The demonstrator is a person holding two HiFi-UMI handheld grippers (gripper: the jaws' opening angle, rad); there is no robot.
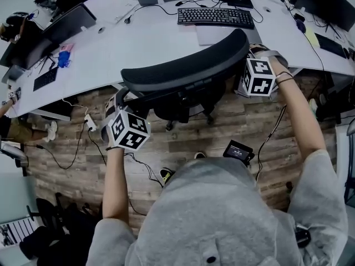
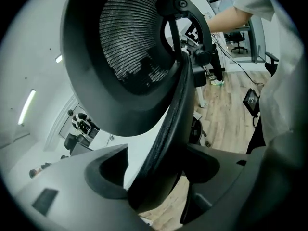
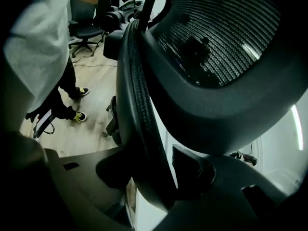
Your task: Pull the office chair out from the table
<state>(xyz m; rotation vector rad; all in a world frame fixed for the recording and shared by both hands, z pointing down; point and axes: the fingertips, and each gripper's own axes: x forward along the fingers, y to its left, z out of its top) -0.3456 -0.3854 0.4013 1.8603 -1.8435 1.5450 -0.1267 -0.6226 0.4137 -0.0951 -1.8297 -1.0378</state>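
Observation:
The black mesh office chair [image 1: 186,65] stands tucked against the white table [image 1: 155,35], its backrest toward me. My left gripper [image 1: 118,100] is at the backrest's left end and my right gripper [image 1: 252,53] at its right end. In the left gripper view the backrest's side rim [image 2: 168,124] runs between the wide jaws of the left gripper [image 2: 159,170], with white showing between the rim and the left jaw. In the right gripper view the rim [image 3: 139,105] likewise lies between the spread jaws of the right gripper [image 3: 159,172], a gap on its right side. Neither pair of pads clamps it.
A keyboard [image 1: 215,16], a monitor's foot and cables lie on the table beyond the chair. Laptops [image 1: 69,22] sit at the left. Cables, a power strip [image 1: 89,122] and a small black device [image 1: 238,151] lie on the wooden floor. Another chair [image 3: 84,18] stands behind.

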